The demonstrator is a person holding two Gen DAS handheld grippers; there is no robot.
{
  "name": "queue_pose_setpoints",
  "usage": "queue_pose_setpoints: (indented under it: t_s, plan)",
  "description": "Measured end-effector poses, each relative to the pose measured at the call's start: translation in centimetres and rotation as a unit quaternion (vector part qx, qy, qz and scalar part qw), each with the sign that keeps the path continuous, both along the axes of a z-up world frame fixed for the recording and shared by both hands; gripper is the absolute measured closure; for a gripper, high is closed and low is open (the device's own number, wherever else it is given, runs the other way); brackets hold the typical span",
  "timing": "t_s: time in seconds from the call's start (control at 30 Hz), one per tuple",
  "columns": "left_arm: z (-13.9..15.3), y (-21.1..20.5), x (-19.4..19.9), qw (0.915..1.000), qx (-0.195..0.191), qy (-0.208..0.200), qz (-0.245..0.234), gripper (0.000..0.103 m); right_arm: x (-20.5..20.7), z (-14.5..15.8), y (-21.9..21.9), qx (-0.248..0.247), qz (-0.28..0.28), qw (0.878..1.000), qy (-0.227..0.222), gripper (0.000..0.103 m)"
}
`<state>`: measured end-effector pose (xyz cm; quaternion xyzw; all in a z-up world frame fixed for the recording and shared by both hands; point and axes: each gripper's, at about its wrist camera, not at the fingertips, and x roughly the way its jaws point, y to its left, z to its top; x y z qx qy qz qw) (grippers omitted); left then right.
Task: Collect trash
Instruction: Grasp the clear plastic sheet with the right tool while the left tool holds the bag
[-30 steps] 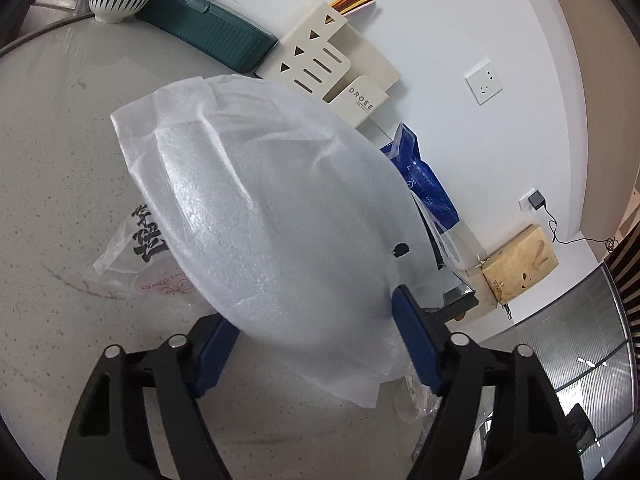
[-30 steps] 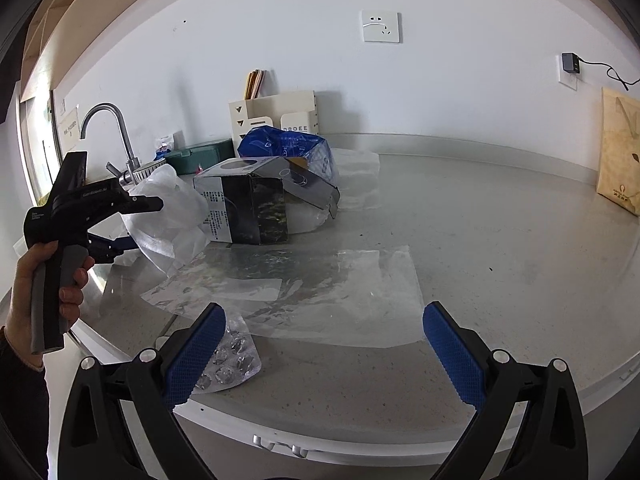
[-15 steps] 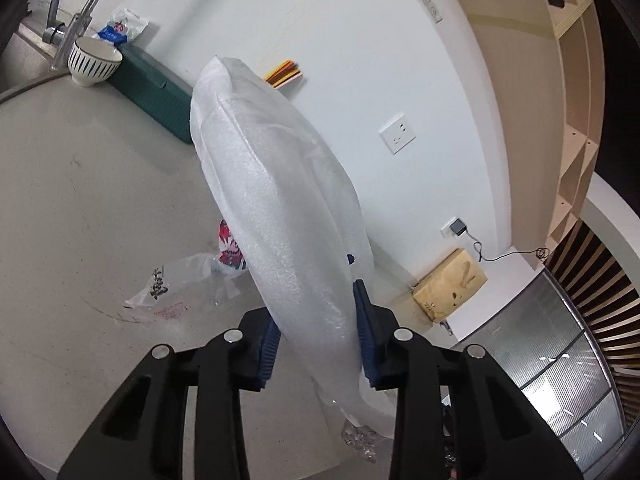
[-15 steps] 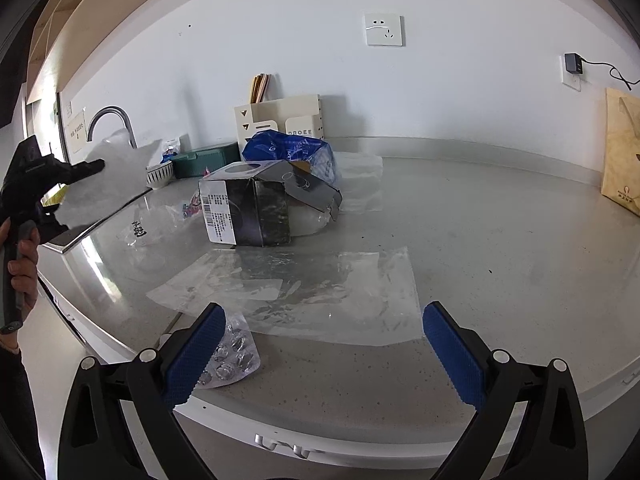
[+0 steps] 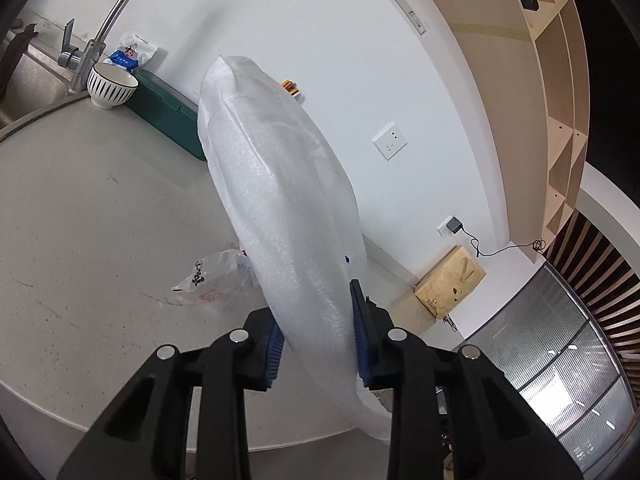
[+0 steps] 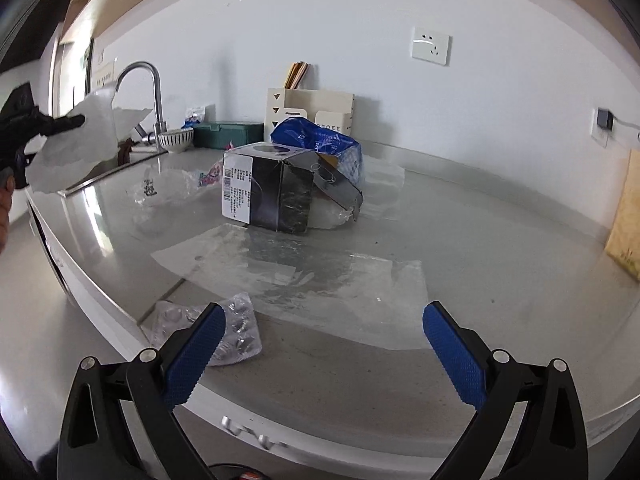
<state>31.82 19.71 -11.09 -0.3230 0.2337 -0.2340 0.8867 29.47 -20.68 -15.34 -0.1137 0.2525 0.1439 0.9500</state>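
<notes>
My left gripper [image 5: 316, 320] holds a white foam wrap sheet [image 5: 280, 184] up off the grey counter [image 5: 100, 208]; its jaws are closing and the blue pads press the sheet's lower end. In the right wrist view the same sheet [image 6: 80, 140] hangs at the far left, beyond the counter's end. My right gripper [image 6: 324, 336] is open and holds nothing, low over the counter's front edge. A blister pack [image 6: 236, 332] lies by its left finger and a clear plastic sheet [image 6: 320, 272] lies just ahead. Behind stand a black box [image 6: 272, 188] and a blue bag [image 6: 320, 140].
A clear printed bag [image 6: 160, 188] lies left of the box. A faucet [image 6: 156, 92], a striped bowl [image 6: 176, 140] and a green case [image 6: 228, 134] sit near the sink. A cream file holder [image 6: 312, 108] stands at the wall and a brown paper bag [image 6: 624, 224] at right.
The left gripper's wide jaws closed on the foam sheet, then it lifted the sheet and carried it away from the clutter toward the counter's left end. The right gripper rolled slightly in place.
</notes>
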Motion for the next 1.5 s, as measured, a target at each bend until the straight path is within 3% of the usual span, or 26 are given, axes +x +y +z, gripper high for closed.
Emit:
queue_pose_setpoints:
  t_s: [0.13, 0.17, 0.2, 0.27, 0.4, 0.73, 0.8, 0.9, 0.97, 1.27, 1.5]
  plan:
    - [-0.4, -0.2, 0.1, 0.9999, -0.009, -0.002, -0.009, 0.074, 1.6, -0.7, -0.2, -0.033, -0.014, 0.999, 0.005, 0.004]
    - [-0.5, -0.2, 0.1, 0.9999, -0.007, -0.001, -0.009, 0.074, 1.9, -0.8, -0.3, -0.029, -0.017, 0.999, 0.005, 0.009]
    - [-0.5, -0.2, 0.1, 0.9999, -0.006, 0.000, -0.010, 0.074, 2.2, -0.8, -0.5, -0.024, -0.017, 1.000, 0.009, 0.024]
    - [-0.5, 0.0, -0.1, 0.9999, -0.009, 0.000, -0.010, 0.074, 2.9, -0.8, -0.4, -0.033, -0.023, 0.999, 0.018, 0.041]
    - [-0.3, 0.4, -0.4, 0.9999, -0.005, -0.004, -0.011, 0.074, 2.3, -0.9, 0.5, -0.084, -0.012, 0.996, -0.001, 0.041]
    - [-0.6, 0.8, -0.7, 0.9998, -0.009, -0.005, -0.015, 0.074, 4.2, -1.7, 1.9, -0.192, 0.053, 0.980, 0.007, 0.038]
    - [-0.8, 1.0, -0.7, 0.9998, -0.011, -0.005, -0.014, 0.074, 5.1, -1.7, 2.2, -0.194, 0.065, 0.979, 0.018, 0.052]
    - [-1.0, 1.4, -0.7, 0.9998, -0.015, -0.002, -0.013, 0.074, 6.5, -2.0, 2.4, -0.205, 0.069, 0.976, 0.032, 0.088]
    - [-1.0, 1.6, -0.8, 0.9998, -0.015, -0.002, -0.010, 0.074, 7.0, -2.2, 2.6, -0.206, 0.074, 0.975, 0.041, 0.097]
    - [-1.4, 2.0, -1.6, 0.9995, -0.024, -0.003, -0.020, 0.074, 5.6, -0.8, 2.1, -0.152, 0.069, 0.986, 0.024, 0.098]
    - [-1.1, 0.3, -3.7, 0.9986, -0.021, -0.015, -0.046, 0.074, 2.6, 1.7, -0.2, -0.096, 0.022, 0.995, -0.001, 0.098]
